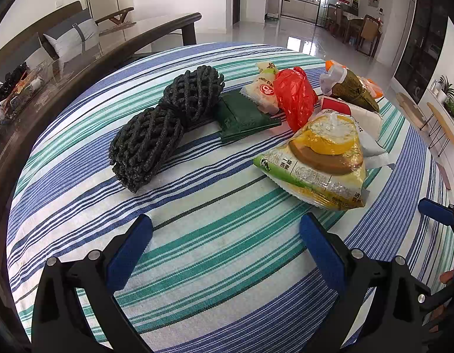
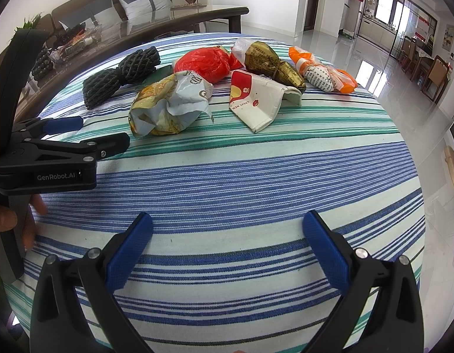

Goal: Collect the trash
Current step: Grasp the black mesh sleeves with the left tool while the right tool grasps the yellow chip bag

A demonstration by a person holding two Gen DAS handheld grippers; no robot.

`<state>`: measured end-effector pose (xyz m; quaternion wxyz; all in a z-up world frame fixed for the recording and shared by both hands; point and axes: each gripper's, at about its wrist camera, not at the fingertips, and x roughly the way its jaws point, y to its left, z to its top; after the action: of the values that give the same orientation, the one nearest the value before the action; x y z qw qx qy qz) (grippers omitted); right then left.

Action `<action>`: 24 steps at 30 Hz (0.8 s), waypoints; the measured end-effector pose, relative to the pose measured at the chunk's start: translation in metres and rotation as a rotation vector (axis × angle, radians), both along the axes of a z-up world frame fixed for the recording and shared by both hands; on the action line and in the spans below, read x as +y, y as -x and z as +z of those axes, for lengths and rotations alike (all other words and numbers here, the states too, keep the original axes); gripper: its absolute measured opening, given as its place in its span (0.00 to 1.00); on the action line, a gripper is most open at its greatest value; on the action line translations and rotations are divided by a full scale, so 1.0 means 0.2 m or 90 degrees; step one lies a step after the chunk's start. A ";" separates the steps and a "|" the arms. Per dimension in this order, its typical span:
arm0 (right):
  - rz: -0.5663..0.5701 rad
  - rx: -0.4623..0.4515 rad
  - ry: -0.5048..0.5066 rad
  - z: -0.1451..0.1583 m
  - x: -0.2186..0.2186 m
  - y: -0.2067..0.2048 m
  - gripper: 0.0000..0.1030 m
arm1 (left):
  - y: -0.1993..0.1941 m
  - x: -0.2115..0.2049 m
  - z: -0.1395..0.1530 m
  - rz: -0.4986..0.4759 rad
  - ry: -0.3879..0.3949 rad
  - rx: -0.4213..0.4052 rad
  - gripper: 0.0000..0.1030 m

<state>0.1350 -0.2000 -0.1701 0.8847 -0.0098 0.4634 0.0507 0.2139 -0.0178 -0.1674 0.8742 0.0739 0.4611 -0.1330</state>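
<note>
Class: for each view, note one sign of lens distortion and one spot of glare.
Left wrist view: the striped tablecloth bulges into a dome, corners vignette black, and the glossy floor shows a blown-out window reflection. Right wrist view: the stripes curve the same way, and glare sits on the floor by the bright window.
</note>
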 end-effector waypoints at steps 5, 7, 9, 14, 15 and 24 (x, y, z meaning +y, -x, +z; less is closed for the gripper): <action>0.000 0.000 0.000 0.00 0.00 0.00 0.96 | 0.04 0.03 0.02 -0.058 -0.009 0.022 0.96; 0.000 0.000 0.000 0.00 0.00 0.00 0.96 | 0.05 0.08 0.03 -0.086 -0.014 0.028 0.96; 0.000 0.000 0.000 0.00 0.00 0.00 0.96 | 0.04 0.18 0.09 -0.088 -0.013 -0.005 0.96; 0.000 0.000 0.000 0.00 0.00 0.00 0.96 | -0.16 0.33 0.23 -0.097 0.061 -0.008 0.96; 0.000 0.000 0.000 0.00 0.00 0.00 0.96 | -0.21 0.33 0.24 -0.108 0.071 -0.009 0.96; 0.000 0.000 0.000 0.00 0.00 0.00 0.96 | -0.46 0.18 0.14 -0.197 0.036 0.025 0.85</action>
<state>0.1350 -0.2001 -0.1697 0.8847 -0.0100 0.4634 0.0507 0.3061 0.0183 -0.1387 0.8360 0.1170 0.4572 -0.2802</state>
